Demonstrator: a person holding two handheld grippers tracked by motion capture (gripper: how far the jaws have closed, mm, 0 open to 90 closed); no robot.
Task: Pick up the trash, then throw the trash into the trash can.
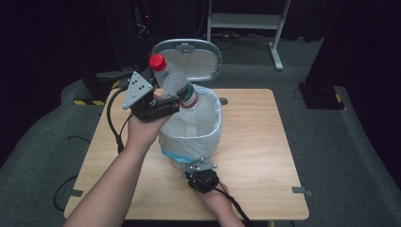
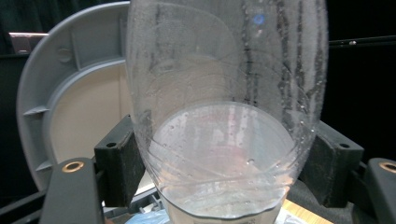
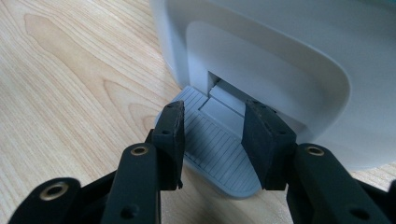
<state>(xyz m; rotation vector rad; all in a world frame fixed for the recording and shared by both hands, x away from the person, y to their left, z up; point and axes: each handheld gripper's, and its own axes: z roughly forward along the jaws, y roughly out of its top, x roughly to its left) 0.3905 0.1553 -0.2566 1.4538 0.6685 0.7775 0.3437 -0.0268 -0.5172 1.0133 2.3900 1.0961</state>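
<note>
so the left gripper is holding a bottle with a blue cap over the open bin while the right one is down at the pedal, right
Not quite: the cap is red, not blue, as the high view shows. The rest holds: the left gripper holds the bottle over the open bin, and the right gripper is down at the pedal.

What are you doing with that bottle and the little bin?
A person is throwing a plastic bottle away. The left gripper has its jaws closed on the bottle's clear body and holds it tilted over the open pedal bin, red cap pointing up and away. The bin stands on the wooden table with its grey lid up and a bag lining it. The right gripper is down on the bin's foot pedal, its jaws on either side of it.
</note>
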